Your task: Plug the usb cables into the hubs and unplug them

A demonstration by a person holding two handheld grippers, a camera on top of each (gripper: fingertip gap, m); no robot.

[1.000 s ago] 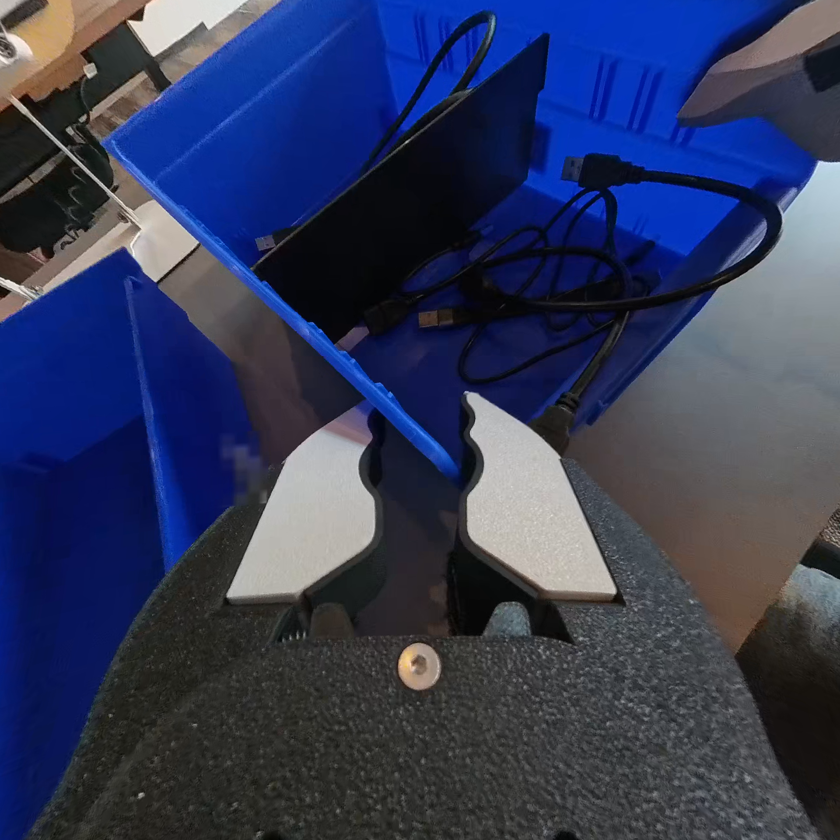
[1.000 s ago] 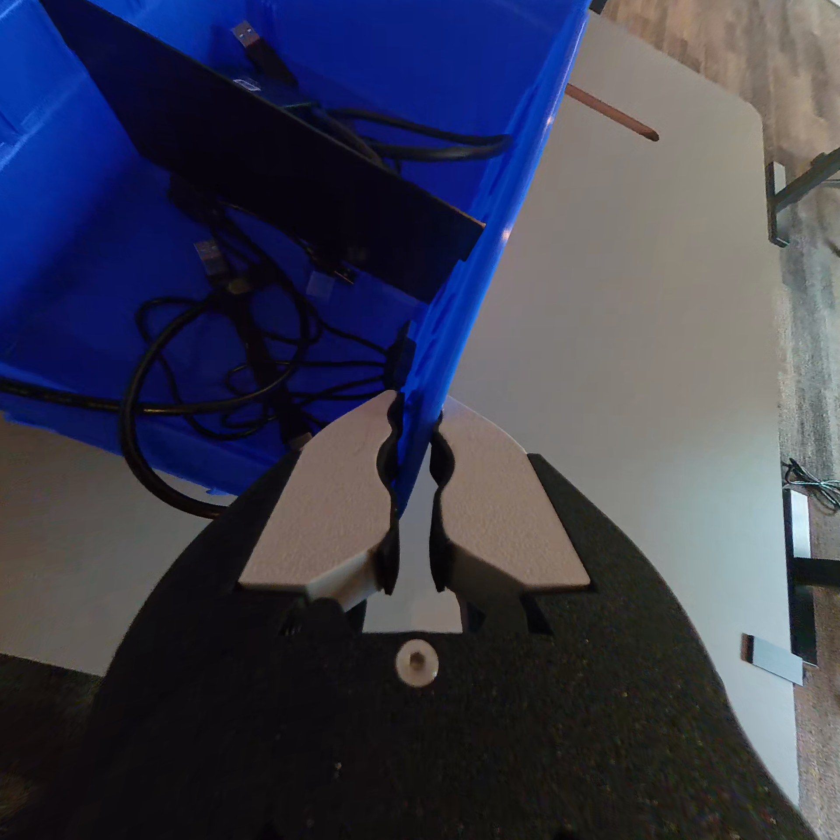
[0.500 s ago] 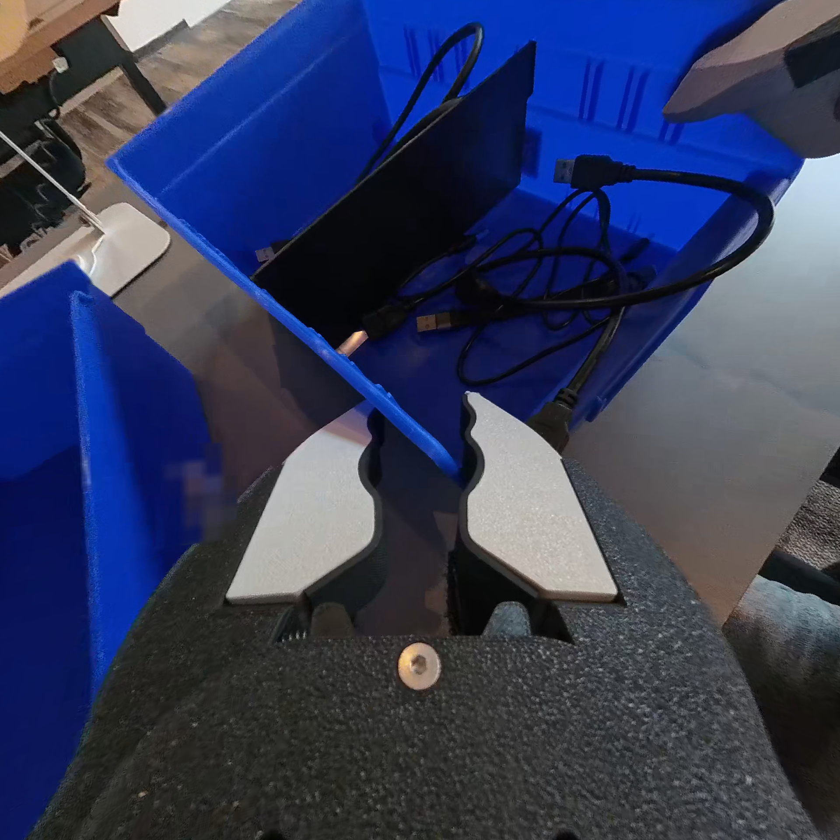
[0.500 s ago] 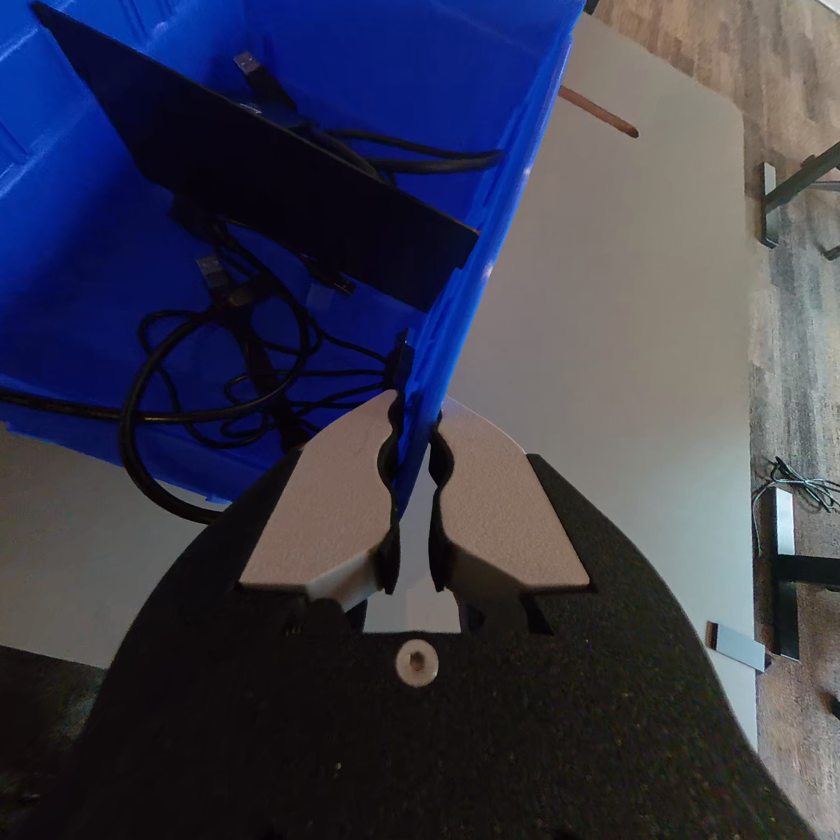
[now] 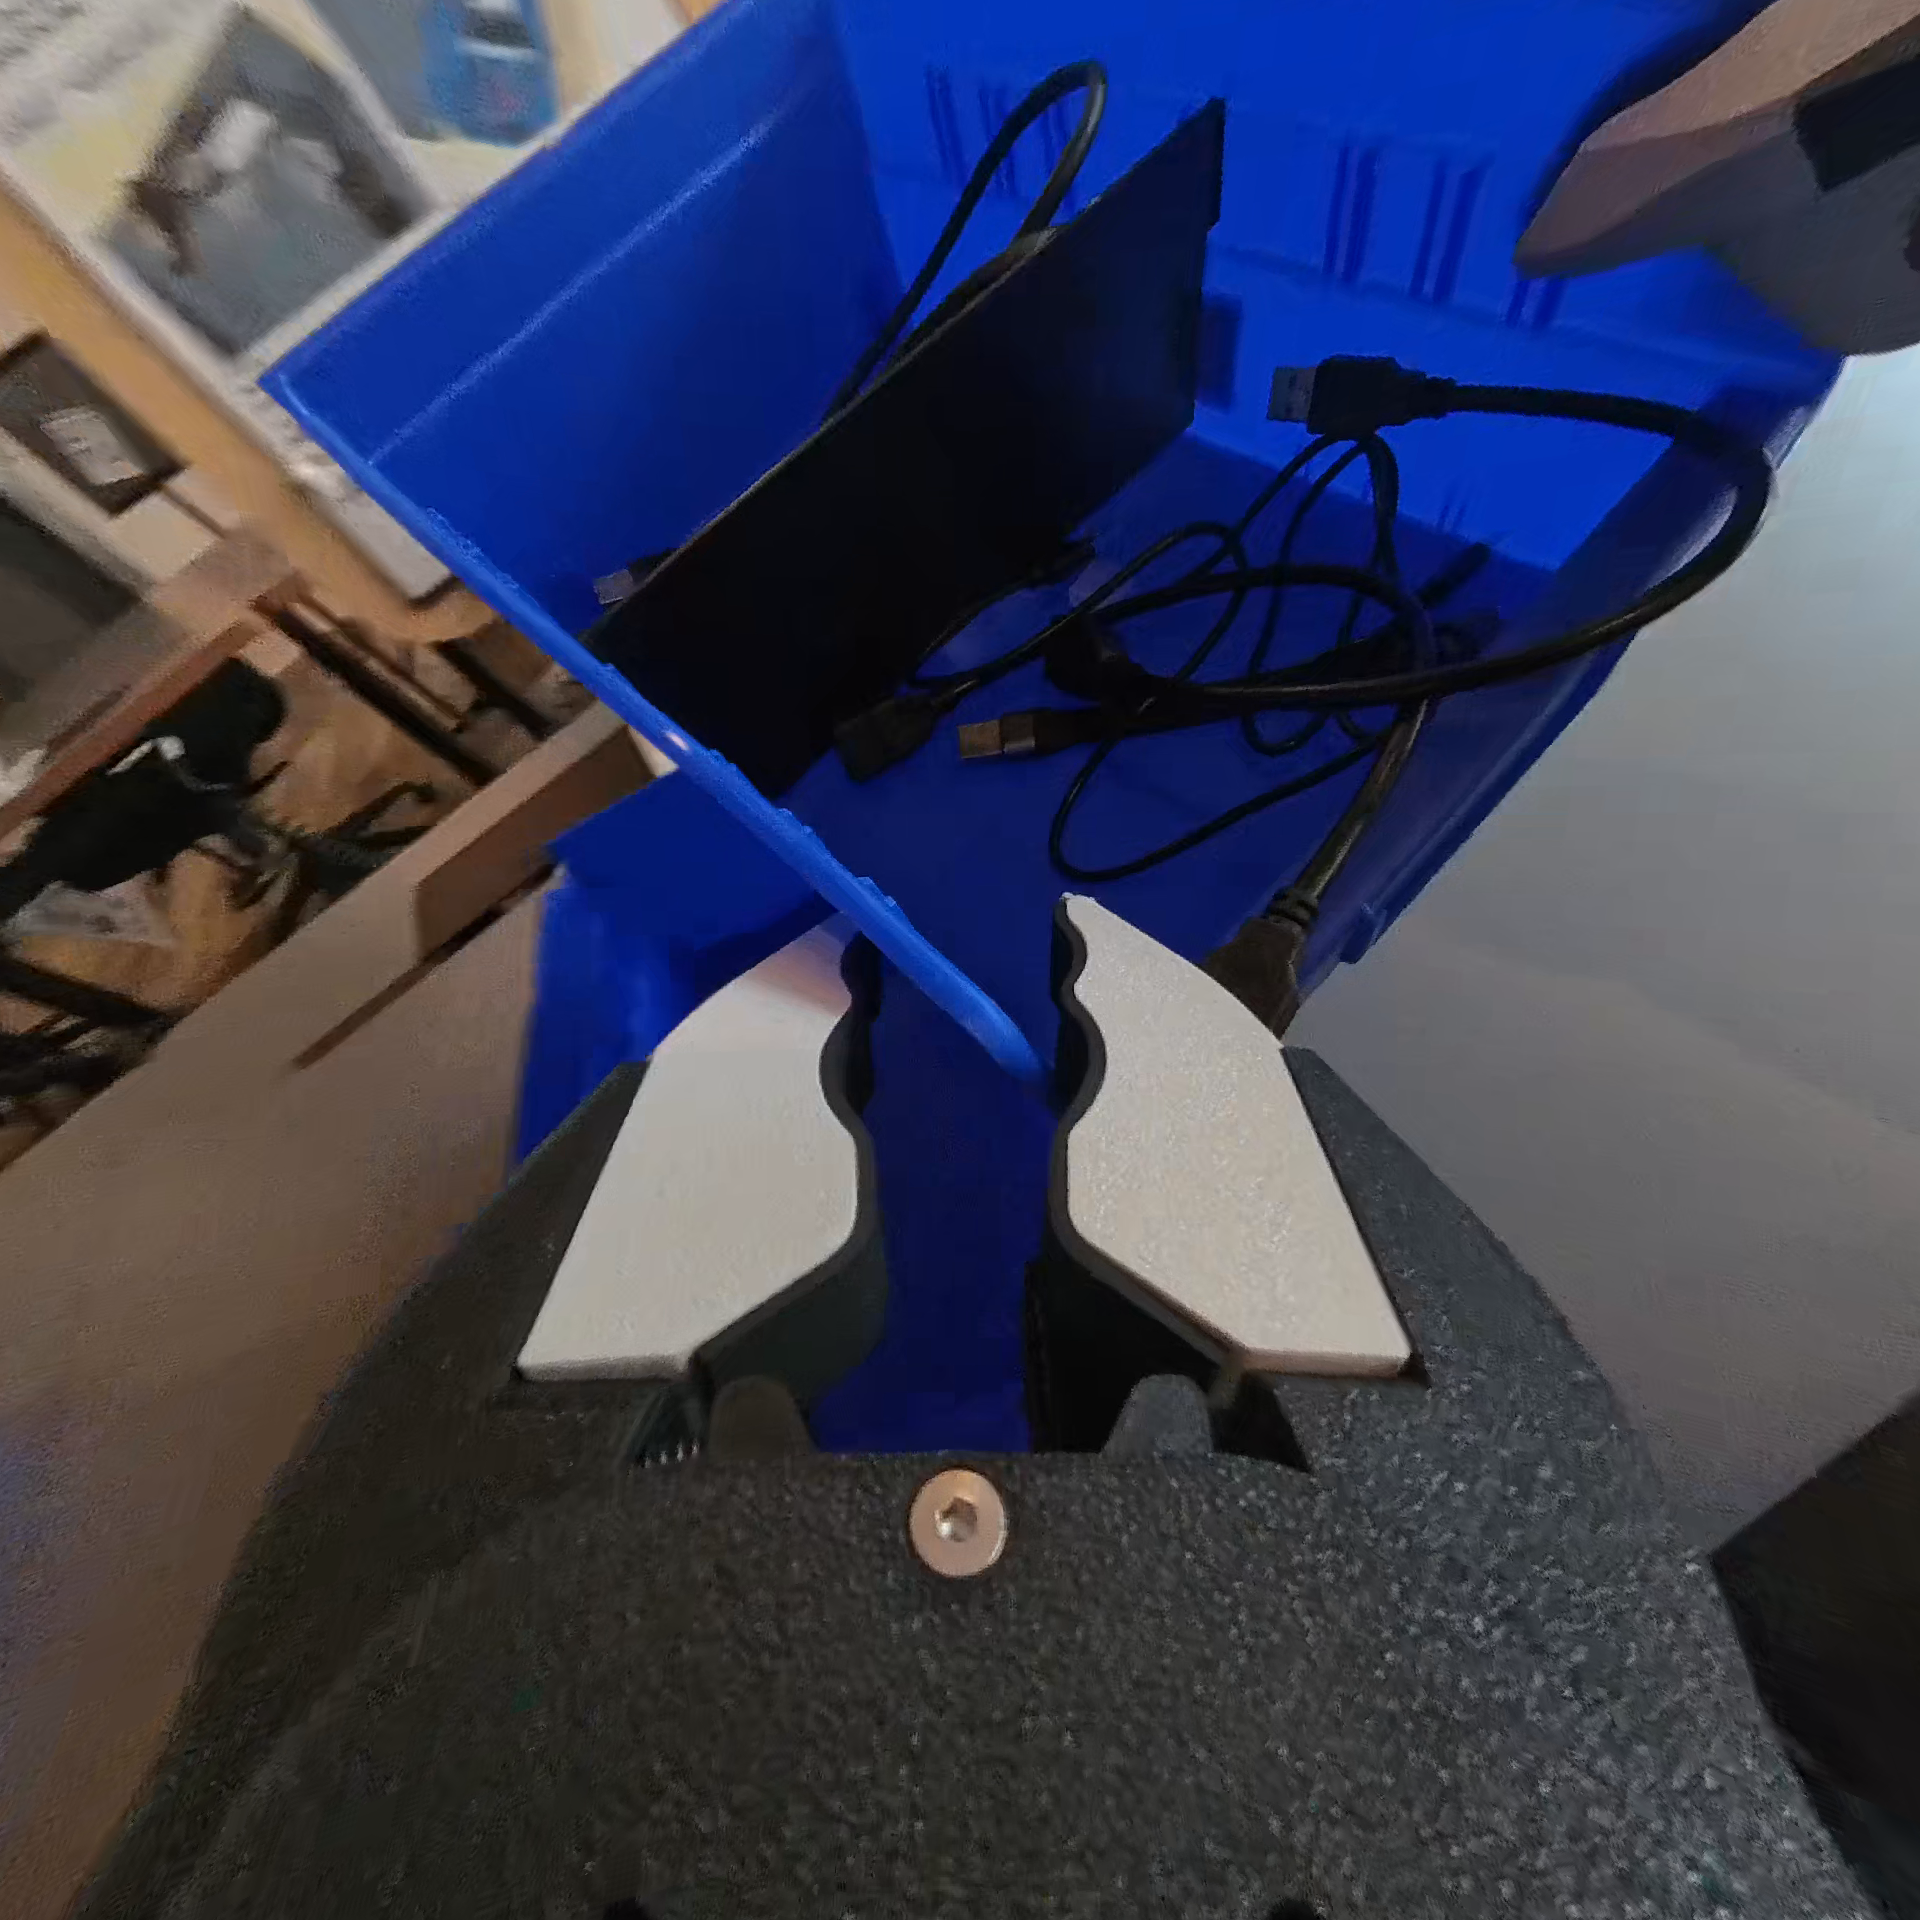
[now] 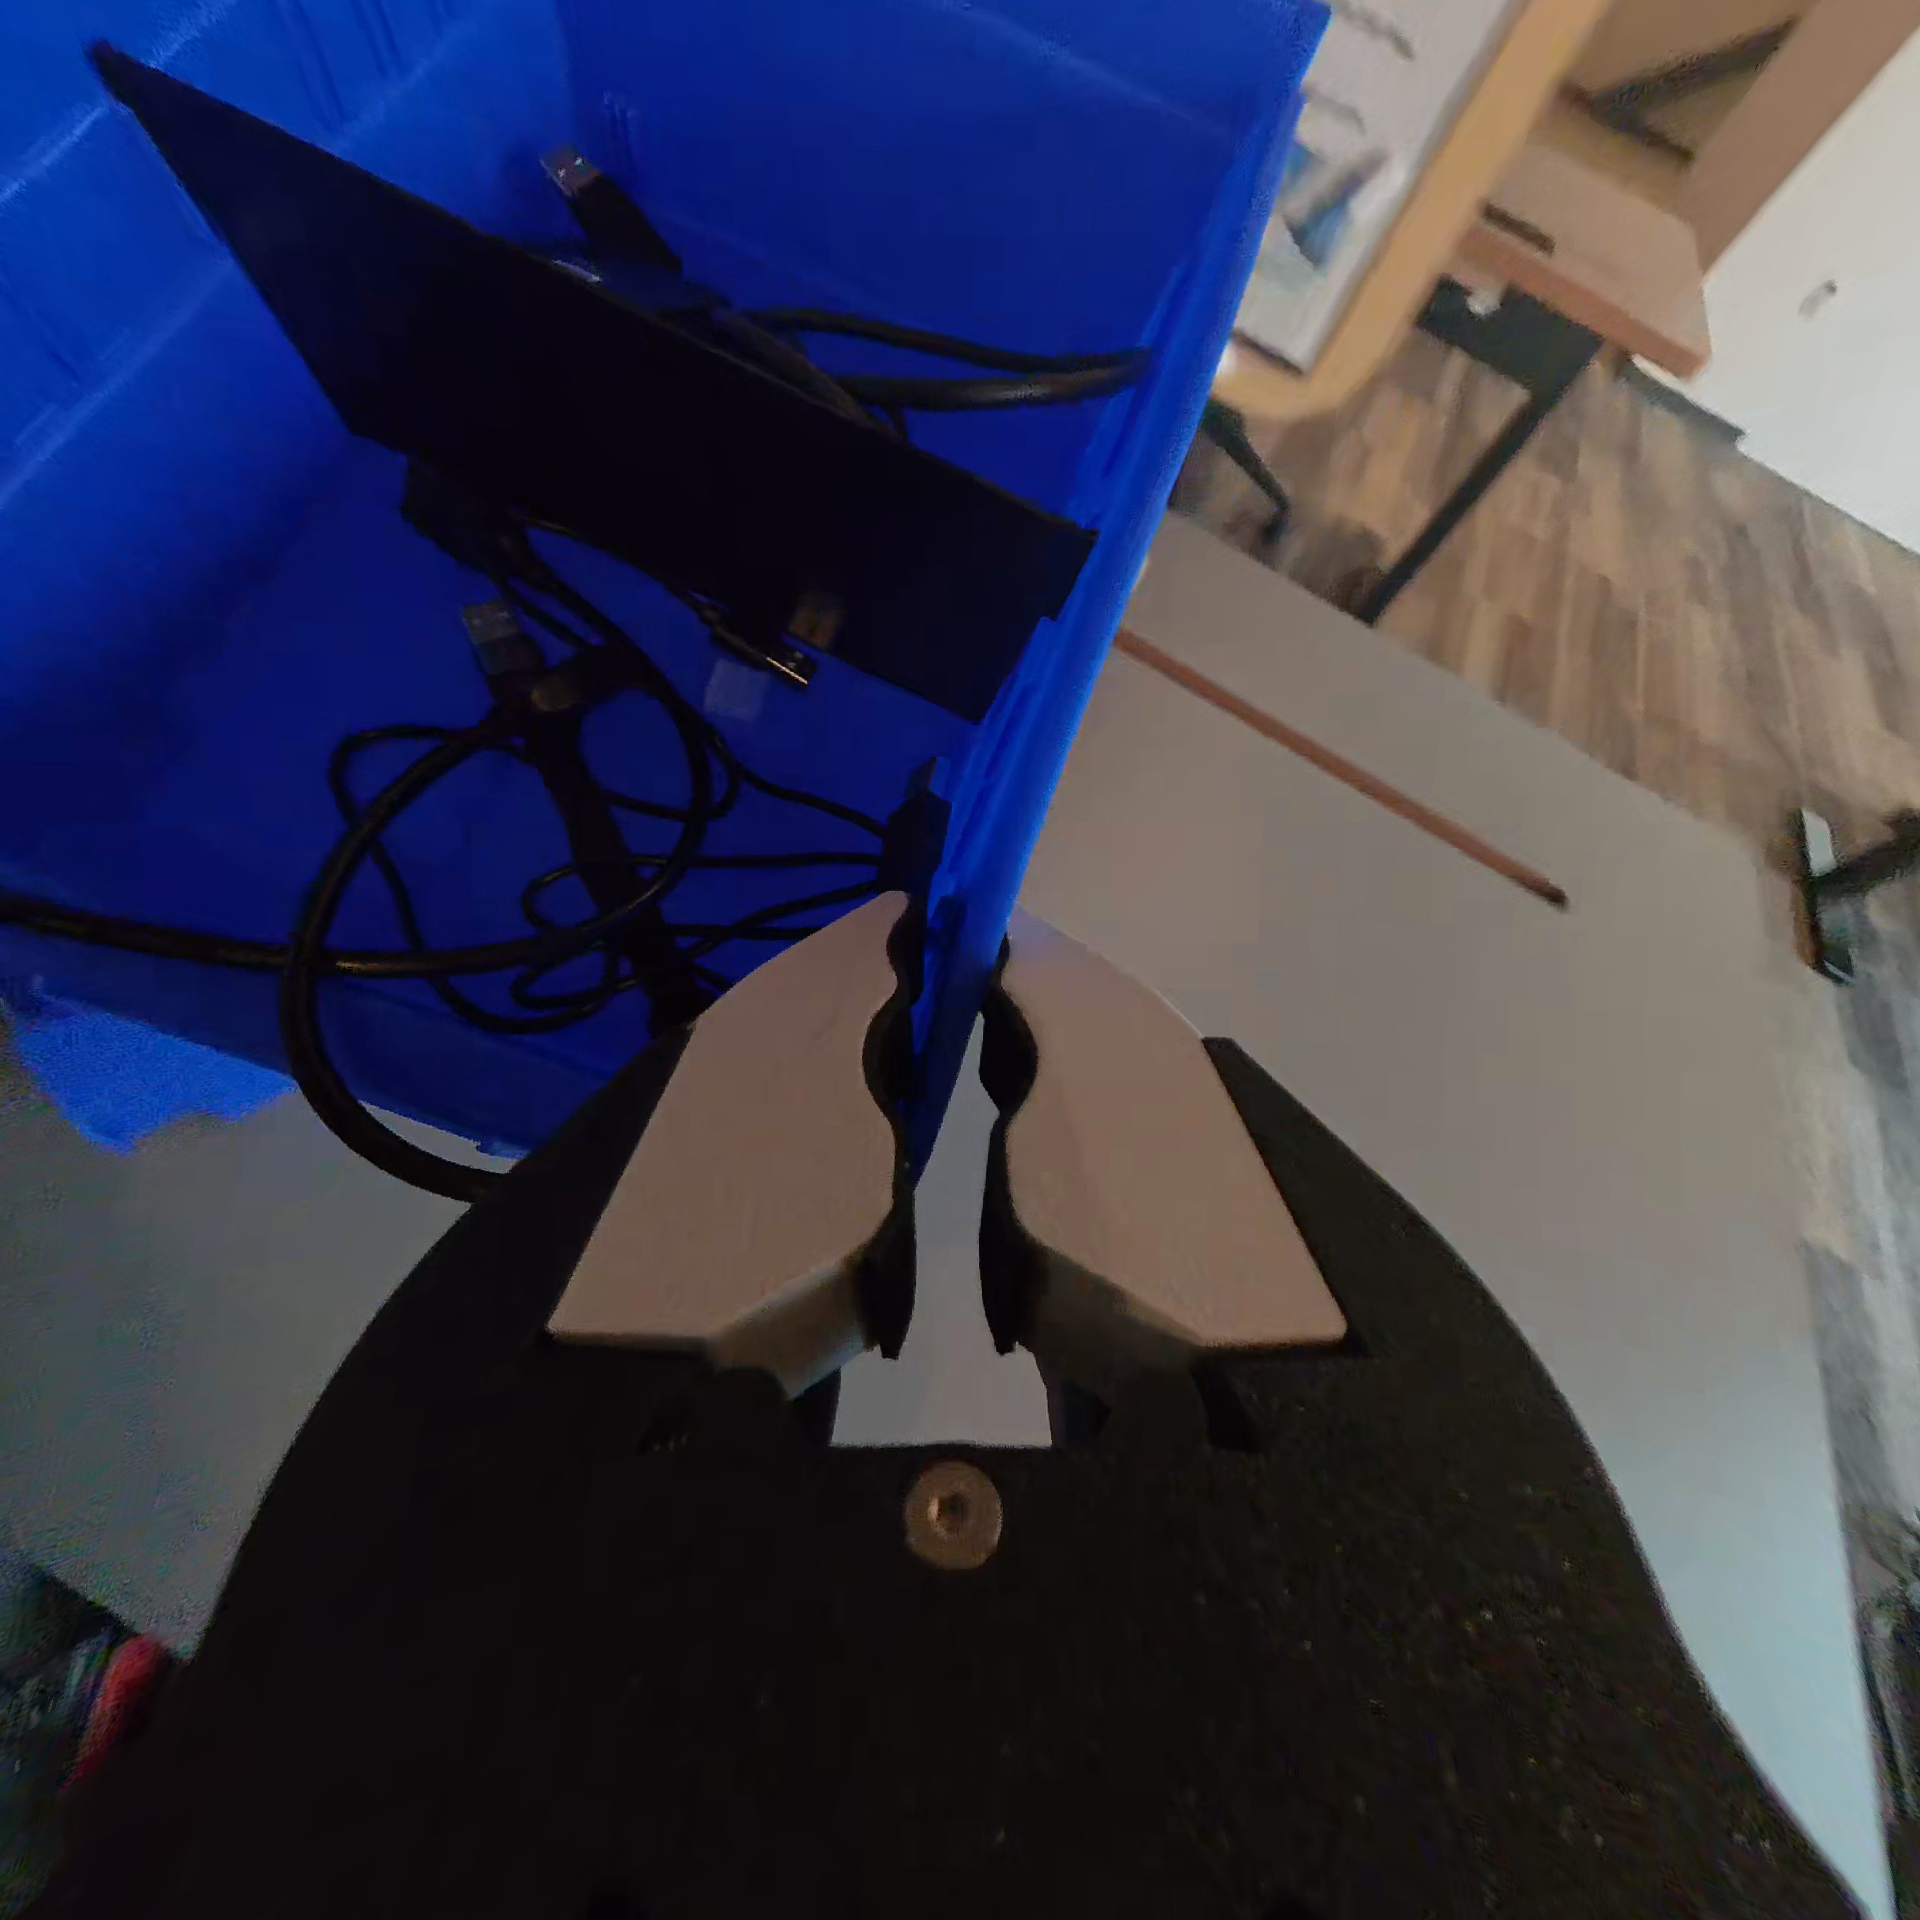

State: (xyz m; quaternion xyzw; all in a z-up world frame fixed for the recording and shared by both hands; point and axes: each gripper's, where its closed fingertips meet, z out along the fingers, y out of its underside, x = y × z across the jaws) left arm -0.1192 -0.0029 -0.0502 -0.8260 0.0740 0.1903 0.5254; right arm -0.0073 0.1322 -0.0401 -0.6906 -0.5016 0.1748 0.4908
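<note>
A blue bin [image 5: 623,343] is held up off the table by both grippers. A black divider [image 5: 935,520] stands across it. Several black USB cables [image 5: 1247,644] lie tangled on its floor. A thick cable with a plug [image 5: 1320,390] loops over the right wall. My left gripper [image 5: 956,925] is shut on the bin's near wall. My right gripper [image 6: 951,925] is shut on the side wall of the bin [image 6: 935,156], next to the divider [image 6: 623,436] and the cables [image 6: 520,831]. One of its fingers [image 5: 1714,177] shows in the left wrist view.
A second blue bin [image 5: 623,914] shows below the held one. The grey table [image 6: 1351,987] lies underneath, with a thin brown stick [image 6: 1340,769] on it. Desks, chairs and a wooden floor [image 6: 1558,499] lie beyond the table's edge. Left tips to right tips: about 15 cm.
Both grippers have risen and swung with the bin still gripped. The second bin has slid from the left to under the held bin, and the room behind now shows.
</note>
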